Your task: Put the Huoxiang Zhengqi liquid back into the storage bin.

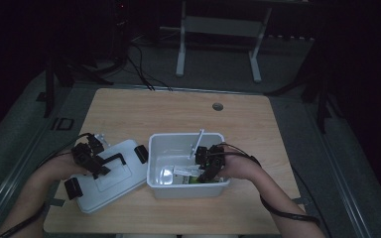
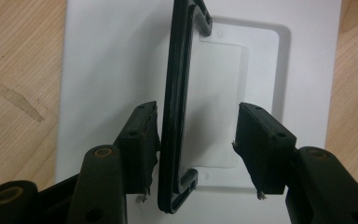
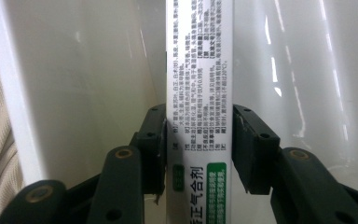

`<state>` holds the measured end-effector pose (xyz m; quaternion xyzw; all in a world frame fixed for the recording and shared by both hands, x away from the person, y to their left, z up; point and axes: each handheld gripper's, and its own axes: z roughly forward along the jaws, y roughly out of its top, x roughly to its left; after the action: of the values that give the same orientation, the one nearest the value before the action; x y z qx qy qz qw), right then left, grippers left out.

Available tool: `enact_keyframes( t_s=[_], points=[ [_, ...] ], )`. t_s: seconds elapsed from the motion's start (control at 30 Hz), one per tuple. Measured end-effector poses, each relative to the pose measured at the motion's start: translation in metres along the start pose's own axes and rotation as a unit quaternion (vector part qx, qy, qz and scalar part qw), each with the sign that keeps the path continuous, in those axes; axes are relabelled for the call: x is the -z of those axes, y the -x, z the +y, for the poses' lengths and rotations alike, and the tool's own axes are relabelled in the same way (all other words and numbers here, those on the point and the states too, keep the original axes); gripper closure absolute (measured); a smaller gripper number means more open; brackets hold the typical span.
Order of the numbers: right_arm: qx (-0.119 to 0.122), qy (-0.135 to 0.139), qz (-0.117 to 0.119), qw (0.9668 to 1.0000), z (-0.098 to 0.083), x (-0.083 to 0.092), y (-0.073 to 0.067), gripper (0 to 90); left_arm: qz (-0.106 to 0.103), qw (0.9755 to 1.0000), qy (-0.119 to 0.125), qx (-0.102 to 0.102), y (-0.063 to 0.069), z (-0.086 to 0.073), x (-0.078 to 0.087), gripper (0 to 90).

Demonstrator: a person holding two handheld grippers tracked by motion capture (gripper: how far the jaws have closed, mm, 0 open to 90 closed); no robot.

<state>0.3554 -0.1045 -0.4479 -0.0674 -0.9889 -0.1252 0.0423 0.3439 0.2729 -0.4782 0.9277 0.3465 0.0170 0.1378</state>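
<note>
Overhead first, from the high view: on the wooden table, a white lid lying flat at the left, just beside a white bin at the centre. Left gripper poised over the lid at its black handle; right gripper dipped inside the bin, down by a white printed tube resting on the bin's floor near the front wall. Next, along the left gripper view: left gripper spread about the upright bar of the handle, one pad against the bar, the other standing well apart from it, so no pinch; the lid underneath, with table wood on both sides. Lastly, along the right gripper view: right gripper pinching the tube, a pad touching each side, just above a green label and below rows of small print; the smooth white walls of the bin close around.
</note>
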Motion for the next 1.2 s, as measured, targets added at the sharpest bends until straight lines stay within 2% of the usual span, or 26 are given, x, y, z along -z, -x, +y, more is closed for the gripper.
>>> enact_keyframes(
  t_s=[0.1, 0.3, 0.5, 0.7, 0.8, 0.87, 1.03, 1.13, 1.2],
  points=[
    [-0.002, 0.001, 0.002, 1.0, 0.0, 0.003, -0.001, 56.8, -0.001, 1.0, 0.0, 0.0, 0.0, 0.0, 0.0, 48.9],
    [-0.005, 0.025, 0.004, 0.9997, -0.002, 0.019, -0.002, 56.7, -0.002, 1.0, -0.002, 0.001, 0.0, 0.0, 0.0, 48.9],
    [-0.013, 0.055, -0.013, 0.9983, -0.008, 0.044, -0.003, 56.7, -0.002, 1.0, -0.003, 0.002, 0.0, 0.0, 0.0, 48.9],
    [-0.02, 0.08, -0.028, 0.9962, -0.022, 0.062, -0.002, 53.7, -0.001, 1.0, -0.001, 0.003, 0.0, 0.001, 0.0, 49.0],
    [-0.033, 0.091, -0.038, 0.9946, -0.031, 0.069, 0.0, 49.4, -0.005, 1.0, 0.0, 0.002, 0.0, 0.002, 0.0, 49.0],
    [-0.04, 0.101, -0.048, 0.9929, -0.038, 0.073, 0.002, 44.6, -0.014, 0.9998, 0.011, 0.007, -0.001, 0.002, 0.001, 48.9],
    [-0.062, 0.124, -0.07, 0.9879, -0.057, 0.081, 0.007, 32.0, -0.011, 0.9999, 0.001, 0.006, 0.0, 0.004, 0.0, 49.0],
    [-0.076, 0.134, -0.085, 0.9844, -0.068, 0.084, 0.009, 28.0, -0.008, 1.0, -0.001, 0.002, 0.0, 0.005, -0.001, 50.0],
    [-0.083, 0.14, -0.08, 0.9834, -0.077, 0.084, 0.011, 27.7, -0.007, 1.0, -0.001, 0.002, 0.0, 0.005, -0.001, 50.0]
  ],
)
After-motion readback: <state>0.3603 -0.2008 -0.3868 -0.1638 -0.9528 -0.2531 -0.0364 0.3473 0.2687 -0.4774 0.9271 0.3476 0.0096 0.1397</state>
